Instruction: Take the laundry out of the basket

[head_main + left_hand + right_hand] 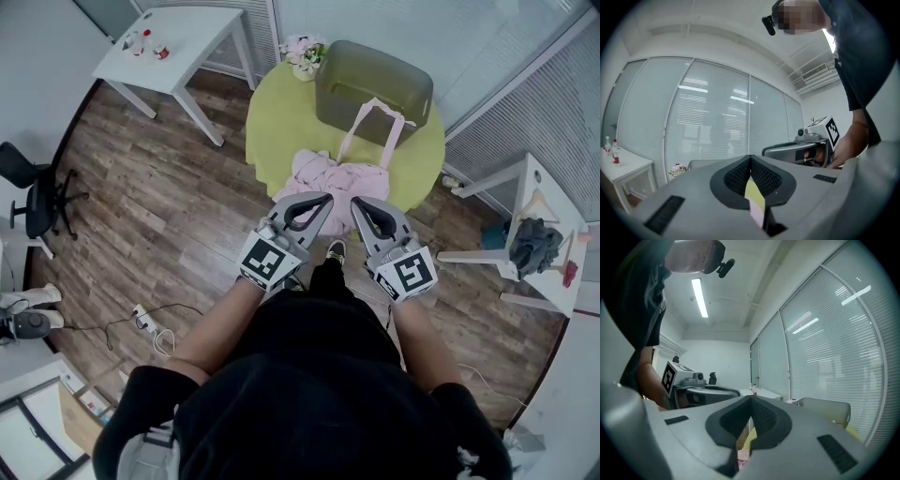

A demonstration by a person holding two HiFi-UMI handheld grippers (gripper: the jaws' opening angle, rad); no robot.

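Two tongs, the left tongs and the right tongs, are held level side by side at the near edge of the round green worktop. Both are pressed together with nothing between them. A pink garment lies heaped at that edge just beyond their tips, and one strip of it runs back up over the rim of the grey basket at the far side. The trailing strip looks like the main hazard: a firm pull toward the person could drag or tip the basket with the cloth. The heap also sits close enough to the edge that a shallow pinch on one thin fold could let it slide to the floor.
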